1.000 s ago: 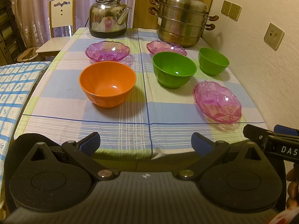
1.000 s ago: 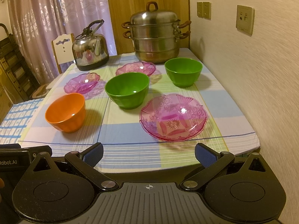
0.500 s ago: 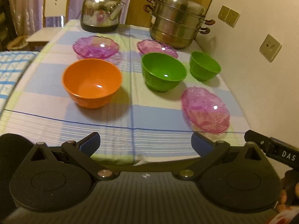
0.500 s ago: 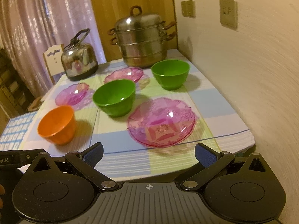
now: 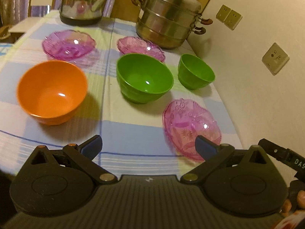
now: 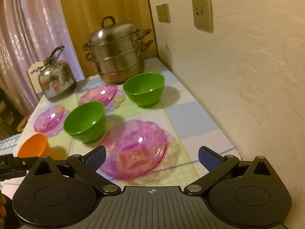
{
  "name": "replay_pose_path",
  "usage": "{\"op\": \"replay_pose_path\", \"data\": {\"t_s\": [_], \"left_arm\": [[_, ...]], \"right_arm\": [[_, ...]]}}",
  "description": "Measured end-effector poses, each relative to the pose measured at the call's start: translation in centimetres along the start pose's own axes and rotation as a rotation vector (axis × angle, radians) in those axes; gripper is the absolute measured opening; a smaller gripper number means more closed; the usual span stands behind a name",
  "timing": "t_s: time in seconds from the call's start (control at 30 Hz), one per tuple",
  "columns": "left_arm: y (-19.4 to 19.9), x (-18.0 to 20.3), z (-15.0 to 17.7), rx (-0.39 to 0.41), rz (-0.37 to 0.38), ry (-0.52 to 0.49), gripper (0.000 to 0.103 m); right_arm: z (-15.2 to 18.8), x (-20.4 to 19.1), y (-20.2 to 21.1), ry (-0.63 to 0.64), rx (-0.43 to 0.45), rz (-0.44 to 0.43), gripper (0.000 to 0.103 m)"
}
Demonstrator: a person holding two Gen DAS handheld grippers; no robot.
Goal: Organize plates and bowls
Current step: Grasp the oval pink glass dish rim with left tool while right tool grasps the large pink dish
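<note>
On the checked tablecloth stand an orange bowl [image 5: 51,93], a large green bowl [image 5: 144,77], a small green bowl [image 5: 195,71] and three pink glass plates: near right [image 5: 190,127], far left [image 5: 68,43], far middle [image 5: 140,47]. My left gripper [image 5: 148,146] is open and empty above the table's front edge. My right gripper [image 6: 151,156] is open and empty, its jaws either side of the near pink plate [image 6: 134,148], just short of it. The green bowls [image 6: 85,121] [image 6: 144,88] lie beyond.
A steel kettle [image 5: 83,2] and a stacked steel steamer pot [image 5: 167,19] stand at the back of the table. A wall with sockets [image 6: 203,14] runs along the right edge. A chair [image 6: 33,72] and curtains are behind.
Both grippers have moved forward over the table's front edge. The right one has closed in on the near pink plate. Both stay open.
</note>
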State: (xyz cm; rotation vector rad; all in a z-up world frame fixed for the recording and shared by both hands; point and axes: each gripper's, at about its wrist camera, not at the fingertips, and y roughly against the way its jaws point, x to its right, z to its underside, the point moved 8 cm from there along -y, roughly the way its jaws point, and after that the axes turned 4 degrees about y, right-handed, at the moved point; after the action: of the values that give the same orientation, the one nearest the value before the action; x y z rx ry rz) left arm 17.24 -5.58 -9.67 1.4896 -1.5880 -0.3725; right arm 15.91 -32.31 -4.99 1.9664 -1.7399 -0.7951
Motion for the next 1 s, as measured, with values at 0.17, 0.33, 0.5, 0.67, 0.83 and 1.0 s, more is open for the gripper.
{"op": "replay_pose_path", "data": {"t_s": [0.17, 0.33, 0.5, 0.67, 0.83, 1.0], "left_arm": [[-4.0, 0.6, -0.4, -0.03, -0.015, -0.004, 0.098], [-7.1, 1.1, -0.4, -0.06, -0.015, -0.029, 0.091], [-9.8, 1.6, -0.5, -0.08, 0.01, -0.041, 0.087], [-11.9, 1.8, -0.4, -0.1, 0.017, -0.065, 0.074], [-13.6, 2.3, -0.1, -0.115, 0.027, -0.068, 0.054], [-14.5, 2.8, 0.1, -0.124, 0.049, -0.075, 0.033]], "right_arm": [[-1.3, 1.7, -3.0, -0.018, -0.053, -0.045, 0.103], [-1.6, 2.4, -6.3, 0.041, -0.077, -0.083, 0.097], [-0.6, 3.3, -10.0, 0.07, -0.131, -0.09, 0.081], [0.4, 4.0, -12.4, 0.067, -0.174, -0.088, 0.065], [0.9, 4.2, -13.7, 0.048, -0.192, -0.101, 0.054], [1.2, 4.5, -14.7, 0.034, -0.213, -0.104, 0.041]]}}
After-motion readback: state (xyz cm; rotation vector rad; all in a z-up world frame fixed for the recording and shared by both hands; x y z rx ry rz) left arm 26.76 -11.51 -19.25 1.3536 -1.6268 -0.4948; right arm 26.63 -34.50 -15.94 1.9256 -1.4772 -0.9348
